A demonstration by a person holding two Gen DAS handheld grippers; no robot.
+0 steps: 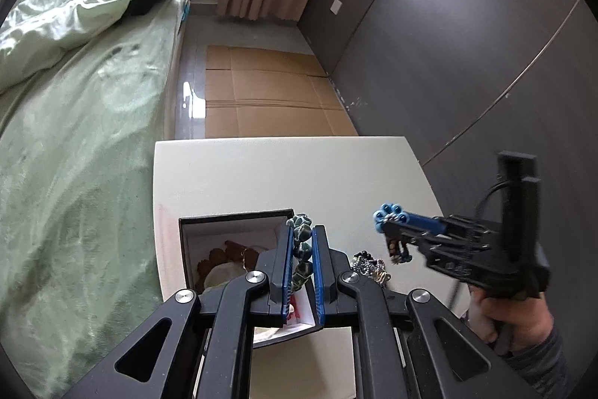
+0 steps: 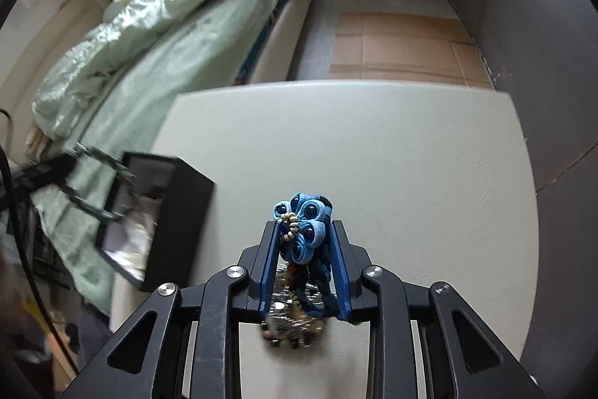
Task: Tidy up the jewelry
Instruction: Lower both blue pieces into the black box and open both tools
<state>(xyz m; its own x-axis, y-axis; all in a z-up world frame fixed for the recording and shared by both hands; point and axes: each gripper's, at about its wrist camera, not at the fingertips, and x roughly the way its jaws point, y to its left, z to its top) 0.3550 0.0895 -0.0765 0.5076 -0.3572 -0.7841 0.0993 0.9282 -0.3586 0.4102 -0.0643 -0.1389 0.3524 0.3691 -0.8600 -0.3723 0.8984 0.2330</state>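
Beyond everything else, a bed under a pale green sheet fills the left side of both views, with flattened cardboard on the floor past the table's far edge and a grey wall along the right.

Nearer, the white table carries the work. A black box with a white lining stands open by the table's left edge, toward its near corner; brownish pieces and a pale round one lie inside, too small to name.

Next, the left gripper hangs over the box's right wall. Its blue pads are drawn close together and pinch a strand of dark green beads, which rises a little above the fingertips and drops between them toward the box.

At the table's right edge, the right gripper, held in a person's hand, points steeply down over the table. Its jaws stand fairly narrow and grip a blue flower ornament with dark centres and a small beige bead cluster; a blue braided cord runs down from it between the pads. A short dangle of beads hangs below it in the left wrist view.

Smallest, a heap of mixed jewelry, silvery chain and dark beads, lies on the table between the two grippers, just under the right one.
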